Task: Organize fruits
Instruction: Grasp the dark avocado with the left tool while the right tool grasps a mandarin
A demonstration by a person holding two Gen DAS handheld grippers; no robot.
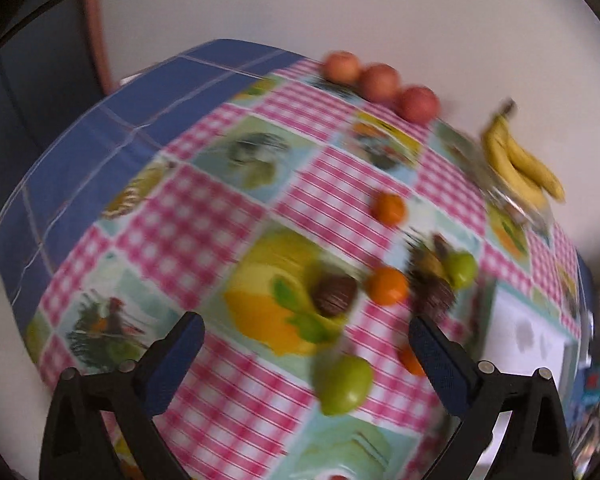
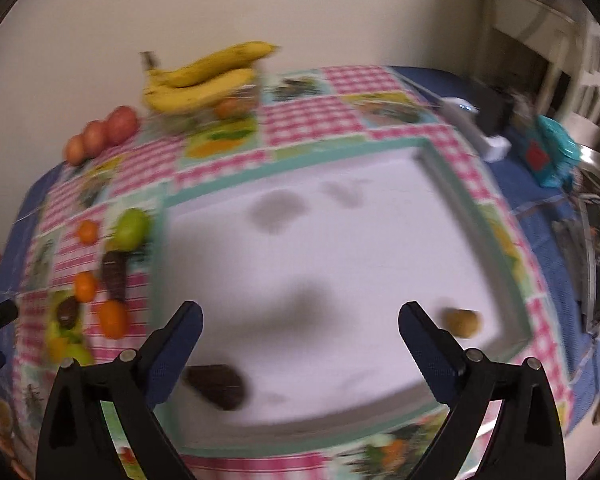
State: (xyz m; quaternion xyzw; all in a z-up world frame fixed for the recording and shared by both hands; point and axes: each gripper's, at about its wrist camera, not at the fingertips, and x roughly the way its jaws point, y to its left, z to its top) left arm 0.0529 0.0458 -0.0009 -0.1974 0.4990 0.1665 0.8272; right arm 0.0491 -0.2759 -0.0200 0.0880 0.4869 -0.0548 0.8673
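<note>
Between the spread fingers of the left hand-held gripper [image 1: 306,328], whose jaws stand wide with nothing in them, lie a green apple [image 1: 343,385], a dark brown fruit [image 1: 334,294] and an orange mandarin [image 1: 387,286] on the checked tablecloth [image 1: 204,216] covering the desk. Farther out sit a second mandarin [image 1: 388,208] and another green apple [image 1: 462,268], and along the far edge by the wall a row of three red apples [image 1: 380,82] with a bunch of bananas [image 1: 518,160] to their right. Over the white tray [image 2: 340,240] hangs the right hand-held gripper [image 2: 300,316], also wide and empty; a dark brown fruit [image 2: 218,386] lies in the tray's near left corner, and a small brownish-yellow fruit [image 2: 462,322] near its right rim. Both views are blurred.
</note>
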